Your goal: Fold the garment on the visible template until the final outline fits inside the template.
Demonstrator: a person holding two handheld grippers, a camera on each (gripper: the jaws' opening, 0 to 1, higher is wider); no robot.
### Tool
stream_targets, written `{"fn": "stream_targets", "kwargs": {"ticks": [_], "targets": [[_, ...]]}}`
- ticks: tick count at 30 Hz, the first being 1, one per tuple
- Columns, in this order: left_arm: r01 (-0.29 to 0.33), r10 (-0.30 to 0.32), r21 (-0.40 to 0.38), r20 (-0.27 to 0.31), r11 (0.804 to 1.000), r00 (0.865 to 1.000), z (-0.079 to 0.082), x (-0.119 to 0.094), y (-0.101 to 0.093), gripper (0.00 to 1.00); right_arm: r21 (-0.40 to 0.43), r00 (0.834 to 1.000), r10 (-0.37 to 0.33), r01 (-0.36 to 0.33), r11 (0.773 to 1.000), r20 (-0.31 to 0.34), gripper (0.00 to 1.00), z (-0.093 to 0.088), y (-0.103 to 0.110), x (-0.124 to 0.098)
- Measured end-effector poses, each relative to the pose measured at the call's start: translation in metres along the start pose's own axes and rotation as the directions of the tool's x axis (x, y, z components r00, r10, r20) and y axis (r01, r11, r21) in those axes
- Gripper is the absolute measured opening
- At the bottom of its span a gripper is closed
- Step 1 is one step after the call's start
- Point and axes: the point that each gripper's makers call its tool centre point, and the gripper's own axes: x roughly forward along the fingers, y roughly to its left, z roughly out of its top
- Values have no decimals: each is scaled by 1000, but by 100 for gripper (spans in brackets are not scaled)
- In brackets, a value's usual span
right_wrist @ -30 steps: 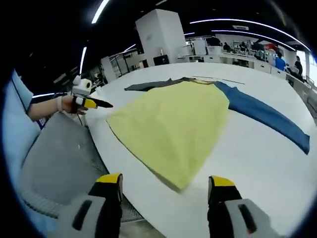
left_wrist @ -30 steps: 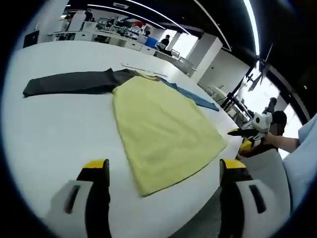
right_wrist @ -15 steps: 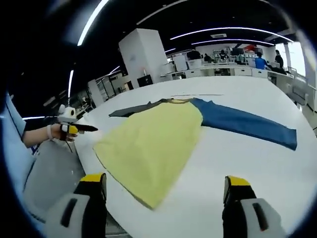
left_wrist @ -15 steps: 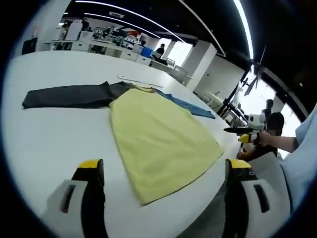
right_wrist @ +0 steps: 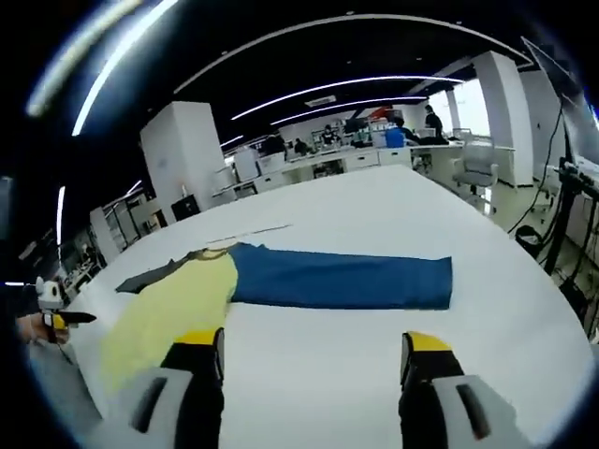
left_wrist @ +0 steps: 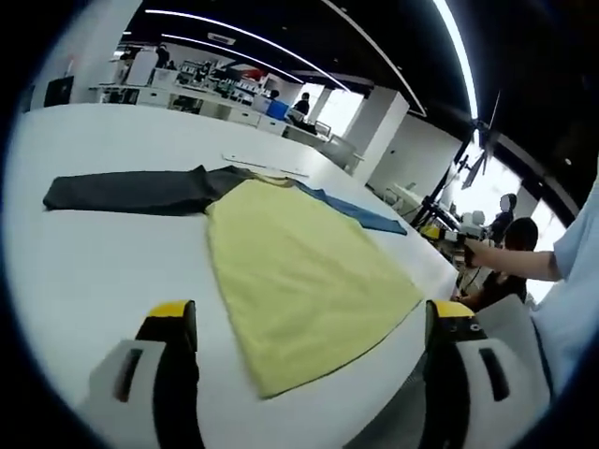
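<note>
Matt cloth garment (left_wrist: 299, 271), smooth table (left_wrist: 103, 253)

Dark ceiling with light strips (left_wrist: 234, 23) (curved by lens), desks (right_wrist: 374, 154), white pillar (right_wrist: 173, 154).

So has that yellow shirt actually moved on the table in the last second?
No. The yellow shirt lies as before, its collar beside the thin strip on the white table; the cameras swung, not the shirt.

I hold the left gripper (left_wrist: 309, 323) above the near table edge, jaws apart; the right gripper (right_wrist: 314, 351) likewise, jaws spread, gripping nothing.
</note>
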Motion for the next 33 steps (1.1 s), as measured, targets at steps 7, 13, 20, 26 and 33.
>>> {"fn": "stream_targets", "kwargs": {"ticks": [7,13,20,26,33], "targets": [[-8,10,-33,50,999,999,9,-3,1,95,5,991,-136,136,991,-16,57,9,-48,23],[-10,15,-76,64,997,998,10,-7,0,96,46,982,-189,190,981,-29,51,13,-67,33],[-15,17,-45,43,999,999,11,-7,-4,95,43,974,-216,220,975,-67,47,7,-76,40],[-17,18,-48,28,999,999,12,-3,-4,93,17,966,-237,240,971,-106,39,1,-84,46],[-13,14,-62,15,998,1000,8,0,-6,91,25,964,-239,243,970,-117,21,1,-88,48]]}}
